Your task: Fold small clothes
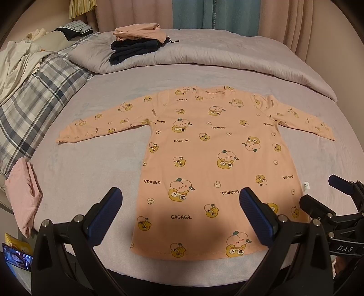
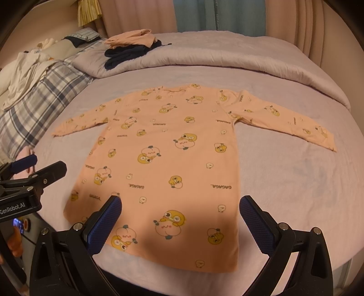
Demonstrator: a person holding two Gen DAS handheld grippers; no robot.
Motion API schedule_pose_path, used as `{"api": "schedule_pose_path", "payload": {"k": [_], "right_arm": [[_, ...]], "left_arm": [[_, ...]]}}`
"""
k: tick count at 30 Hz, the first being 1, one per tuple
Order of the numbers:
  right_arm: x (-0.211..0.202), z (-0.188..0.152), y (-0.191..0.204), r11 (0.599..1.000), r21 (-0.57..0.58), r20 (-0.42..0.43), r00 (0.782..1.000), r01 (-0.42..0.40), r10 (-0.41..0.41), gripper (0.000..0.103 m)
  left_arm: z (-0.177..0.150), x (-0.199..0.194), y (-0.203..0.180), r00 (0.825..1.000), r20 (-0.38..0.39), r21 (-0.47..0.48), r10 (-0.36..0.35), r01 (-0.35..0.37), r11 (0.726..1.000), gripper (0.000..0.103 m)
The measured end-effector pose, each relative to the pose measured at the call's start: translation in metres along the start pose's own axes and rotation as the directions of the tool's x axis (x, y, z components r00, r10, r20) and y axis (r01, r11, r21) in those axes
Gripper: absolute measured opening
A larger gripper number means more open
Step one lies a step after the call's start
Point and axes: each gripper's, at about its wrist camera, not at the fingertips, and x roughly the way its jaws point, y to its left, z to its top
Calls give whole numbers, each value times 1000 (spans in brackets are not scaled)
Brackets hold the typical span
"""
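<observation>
Nearest, at 6 o'clock of each wrist view: the left gripper (image 1: 180,211) and the right gripper (image 2: 180,218), both with blue-padded fingers spread wide apart and holding nothing, poised above the near hem of the garment. The right gripper also shows at 3 o'clock in the left view, the left gripper at 9 o'clock in the right view. One peach long-sleeved shirt (image 1: 211,164), printed with yellow cartoon figures and the word GAGAGA, lies flat and unfolded at the centre of the lilac bedsheet (image 1: 95,173), hem toward the cameras, neckline away, both sleeves stretched out sideways. A small white tag (image 1: 306,185) sticks out from its right side seam. At 8 o'clock in the left view, a folded pink garment (image 1: 24,198) sits at the bed edge. At 9 to 10 o'clock, a plaid blanket (image 1: 34,100) with crumpled white cloth on top. At 12 o'clock, a rolled-back grey duvet (image 1: 216,52) carries a stack of folded clothes (image 1: 136,43), peach over dark navy. Farthest, pink and blue curtains (image 1: 204,13).
</observation>
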Motion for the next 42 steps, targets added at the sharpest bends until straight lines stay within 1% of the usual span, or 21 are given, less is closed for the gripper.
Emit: {"api": "schedule_pose_path", "payload": {"k": [5, 9, 11, 13, 18, 19, 21, 22, 24, 26, 28, 29, 31, 32, 37, 38, 39, 42], "right_arm": [[2, -1, -2, 1000, 6, 0, 1000, -9, 9, 102], [6, -2, -10, 997, 35, 5, 998, -64, 64, 102], [8, -2, -15, 997, 49, 11, 998, -67, 66, 102], [10, -2, -22, 996, 59, 18, 998, -63, 62, 102], [13, -1, -53, 989, 121, 54, 996, -83, 77, 102], [13, 0, -63, 985, 146, 64, 995, -88, 79, 102], [15, 0, -85, 973, 206, 84, 993, -103, 87, 102], [16, 0, -99, 963, 245, 94, 991, -111, 90, 102], [19, -3, -128, 934, 332, 114, 989, -130, 97, 102], [22, -7, -155, 904, 403, 139, 986, -142, 92, 102], [23, -13, -181, 876, 469, 151, 987, -117, 52, 102], [24, -16, -192, 867, 486, 155, 987, -104, 32, 102], [26, -18, -210, 850, 519, 154, 988, -84, 4, 102], [28, -19, -222, 837, 540, 157, 988, -89, 3, 102], [39, -18, -265, 756, 636, 204, 978, -157, 31, 102], [43, -19, -276, 725, 658, 234, 971, -201, 57, 102], [45, -21, -281, 701, 676, 251, 965, -228, 71, 102], [56, -24, -307, 601, 737, 312, 944, -309, 103, 102]], "left_arm": [[-2, 3, -1, 1000, -3, 3, -9, 9, 1000, 103], [1, 6, -1, 999, -9, -8, -50, 50, 999, 103], [1, 10, -2, 997, -11, -16, -72, 72, 997, 103], [3, 13, -4, 997, -11, -22, -78, 78, 997, 103], [6, 26, -5, 996, -24, -48, -84, 83, 995, 103], [8, 28, -5, 995, -26, -51, -91, 90, 995, 103], [10, 33, -6, 991, -31, -56, -128, 127, 990, 103], [12, 35, -6, 989, -33, -60, -146, 144, 988, 103], [15, 42, -5, 976, -39, -90, -216, 212, 973, 103], [21, 51, -4, 950, -48, -140, -308, 299, 944, 103], [27, 61, -6, 935, -60, -176, -350, 336, 925, 103], [31, 66, -10, 932, -59, -185, -358, 342, 921, 103], [39, 75, -17, 937, -68, -188, -343, 325, 927, 103], [43, 81, -21, 938, -78, -185, -337, 318, 930, 103], [53, 98, -34, 936, -111, -177, -335, 313, 933, 103], [55, 100, -37, 933, -112, -173, -342, 321, 931, 103], [58, 102, -39, 930, -111, -168, -350, 330, 929, 103], [64, 107, -43, 928, -99, -152, -359, 343, 927, 102]]}}
